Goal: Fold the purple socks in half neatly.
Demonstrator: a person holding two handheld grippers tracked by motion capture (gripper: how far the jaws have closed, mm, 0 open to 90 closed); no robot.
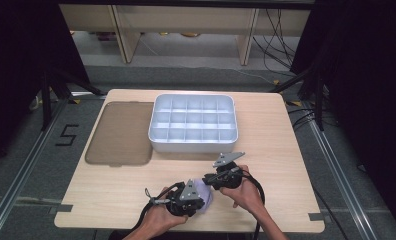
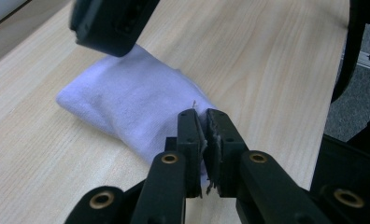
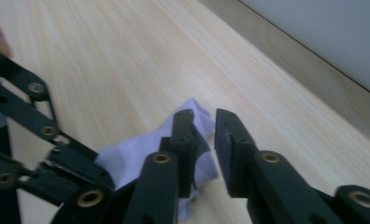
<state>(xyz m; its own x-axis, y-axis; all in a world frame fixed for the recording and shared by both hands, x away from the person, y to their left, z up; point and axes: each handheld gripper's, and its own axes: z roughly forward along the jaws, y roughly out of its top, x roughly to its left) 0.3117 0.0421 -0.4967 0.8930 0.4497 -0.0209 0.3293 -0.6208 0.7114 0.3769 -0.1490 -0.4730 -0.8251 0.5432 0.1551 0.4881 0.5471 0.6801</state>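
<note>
Soft pale purple folded cloth [image 2: 131,105] lies on the desk [image 1: 111,195] near you. Your left gripper [image 2: 205,128] fingers pinch its edge. Your right gripper [image 3: 204,135] fingers stand slightly apart, holding nothing. Next, probably grab the other end.

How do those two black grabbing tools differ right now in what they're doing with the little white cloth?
The left gripper has its jaws pinched shut on an edge of the white cloth; the right gripper has a gap between its jaws, cloth beneath them, not clamped. In the high view the left sits nearer the table edge. Both are black, hand-held, at the same cloth.
</note>
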